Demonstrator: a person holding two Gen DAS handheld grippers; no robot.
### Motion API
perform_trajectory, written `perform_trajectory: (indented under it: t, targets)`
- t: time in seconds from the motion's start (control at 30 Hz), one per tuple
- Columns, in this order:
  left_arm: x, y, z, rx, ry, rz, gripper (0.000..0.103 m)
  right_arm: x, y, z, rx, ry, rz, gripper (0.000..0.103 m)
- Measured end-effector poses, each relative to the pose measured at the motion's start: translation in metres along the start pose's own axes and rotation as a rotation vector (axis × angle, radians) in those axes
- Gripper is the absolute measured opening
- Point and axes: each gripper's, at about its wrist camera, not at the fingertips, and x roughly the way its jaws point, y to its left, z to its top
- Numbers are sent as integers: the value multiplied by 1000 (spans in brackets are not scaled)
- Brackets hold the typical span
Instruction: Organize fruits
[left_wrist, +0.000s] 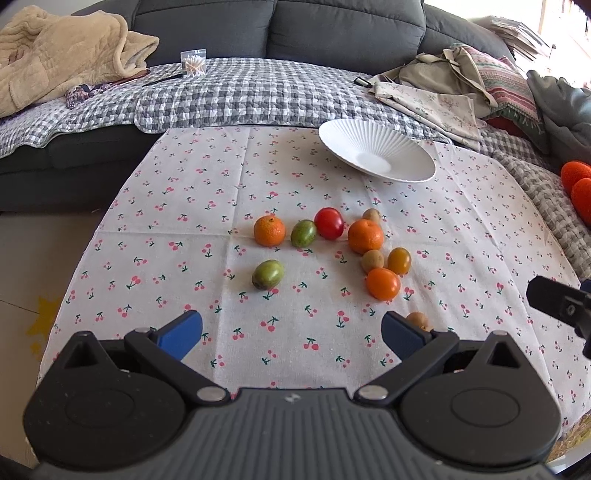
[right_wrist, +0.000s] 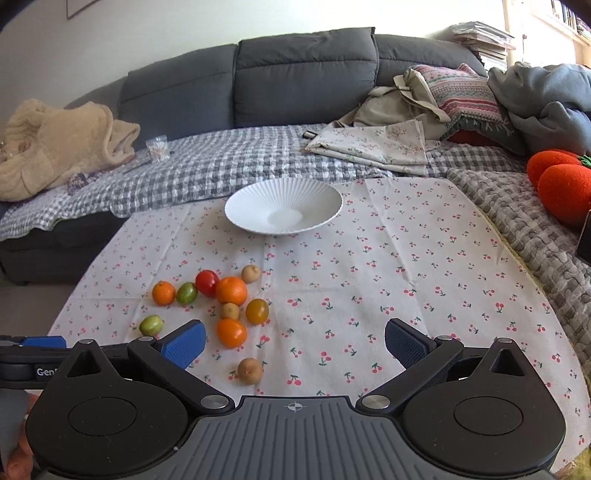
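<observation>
Several small fruits lie loose on the cherry-print cloth (left_wrist: 207, 184): two mandarins (left_wrist: 269, 230) (left_wrist: 365, 235), a red tomato (left_wrist: 329, 223), two green ones (left_wrist: 303, 233) (left_wrist: 267, 274), an orange tomato (left_wrist: 383, 283), a yellow-brown one (left_wrist: 399, 260) and small kiwis (left_wrist: 372, 259). The same cluster shows in the right wrist view (right_wrist: 231, 291). A white ribbed plate (left_wrist: 376, 149) (right_wrist: 283, 206) stands empty behind them. My left gripper (left_wrist: 291, 334) is open and empty, short of the fruits. My right gripper (right_wrist: 294, 343) is open and empty, with a kiwi (right_wrist: 250, 370) just inside its left finger.
A grey sofa (right_wrist: 303, 77) with a checked quilt (left_wrist: 240, 92) lies behind the cloth. A beige blanket (left_wrist: 62, 55), folded fabrics (right_wrist: 373, 142), a patterned cushion (right_wrist: 461, 92) and red plush fruits (right_wrist: 561, 184) lie on it. A clear box of cotton swabs (left_wrist: 193, 63) stands on the quilt.
</observation>
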Motion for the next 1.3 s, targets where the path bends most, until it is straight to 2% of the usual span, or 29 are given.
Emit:
perform_trajectory:
  t: [0.27,0.4,0.5,0.7,0.8,0.87,0.97,1.03,1.13,1.2,1.3]
  targets:
    - [7,5,-2,-2,10,4,102,8,2,-3,-54,53,-15,103]
    - [12,12,-1,-10,21,14,102,17,-5,-5,-4,109,27,103]
    - [18,19,2,-12,29,40,102,25,-3,-10,-28,144,40,103]
    - [38,25,4,3,49,77,99,39,1,-18,-56,177,125,103]
    - [55,23,9,16,52,93,88,51,9,-23,-100,203,146,103]
    - [64,21,8,23,41,105,86,60,12,-27,-113,223,160,102]
    - [76,19,6,22,83,38,73,72,14,-33,-108,237,189,100]
    - [80,17,6,45,72,29,71,77,16,-36,-125,224,177,99]
    - [88,16,5,77,56,57,62,88,20,-38,-147,219,156,92]
    - [95,18,6,69,71,35,57,96,21,-40,-146,225,153,85]
    - [103,20,7,53,72,-3,56,107,23,-42,-156,232,149,67]
